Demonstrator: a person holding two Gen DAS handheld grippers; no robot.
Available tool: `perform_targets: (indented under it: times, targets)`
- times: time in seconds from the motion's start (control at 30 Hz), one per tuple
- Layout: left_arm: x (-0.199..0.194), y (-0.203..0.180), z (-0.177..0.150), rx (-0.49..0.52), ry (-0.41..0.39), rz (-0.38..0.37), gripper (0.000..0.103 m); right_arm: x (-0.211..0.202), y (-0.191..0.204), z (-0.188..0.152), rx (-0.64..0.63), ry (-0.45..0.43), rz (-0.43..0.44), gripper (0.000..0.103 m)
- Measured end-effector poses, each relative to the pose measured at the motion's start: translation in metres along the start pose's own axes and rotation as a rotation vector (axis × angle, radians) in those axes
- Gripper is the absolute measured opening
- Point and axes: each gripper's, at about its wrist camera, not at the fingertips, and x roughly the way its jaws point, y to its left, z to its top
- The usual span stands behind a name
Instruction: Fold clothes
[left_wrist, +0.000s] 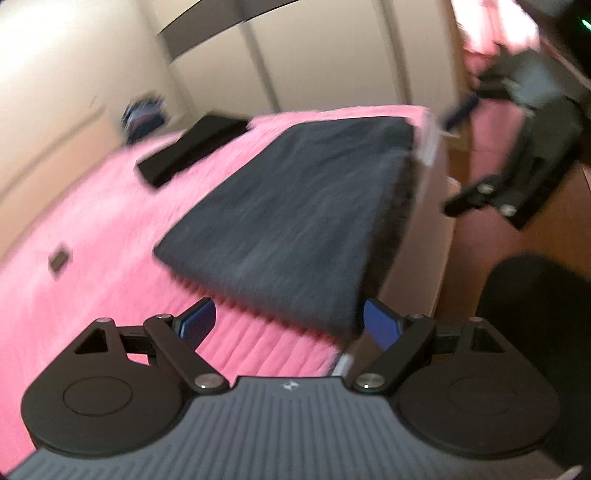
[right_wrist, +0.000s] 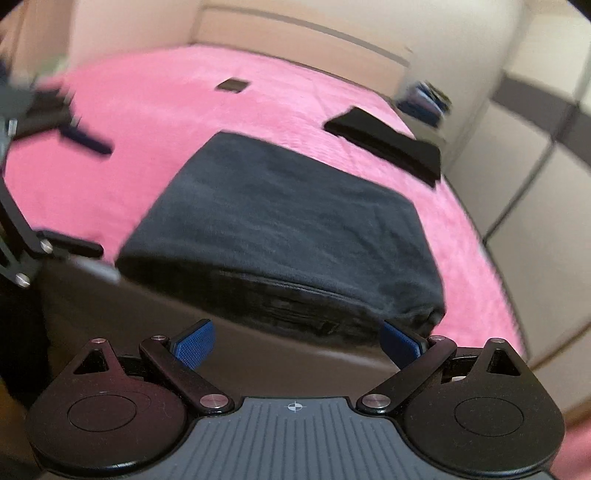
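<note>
1. A pink fuzzy blanket (right_wrist: 280, 96) is covering the whole bed, running up toward the pale wall panels behind it.
2. A dark grey folded garment (left_wrist: 295, 206) is lying flat on that blanket near the bed's edge, with one side hanging slightly over the edge in the right wrist view.
3. A black flat folded item (right_wrist: 388, 144) is sitting farther back on the blanket, well apart from the grey garment.
4. The right gripper (right_wrist: 297, 341) is hovering just off the bed's edge, jaws standing wide apart with nothing between its blue pads (right_wrist: 194, 341).
5. The left gripper (left_wrist: 288, 323) is hanging over the blanket beside the garment's near corner, jaws likewise spread and gripping nothing.
6. A small dark rectangular object (left_wrist: 59, 258) is resting alone on the blanket; it is too blurred to identify.
</note>
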Motion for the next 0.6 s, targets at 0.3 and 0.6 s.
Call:
perform_targets:
  times: [0.3, 0.6]
  targets:
    - [0.031, -0.062, 0.003, 0.326, -0.005, -0.015, 0.086, 0.036, 0.004, -0.024, -0.413, -0.028, -0.063, 0.098]
    - [0.063, -0.058, 0.008, 0.304, 0.019, -0.016, 0.086, 0.084, -0.005, -0.038, -0.69, -0.077, -0.037, 0.097]
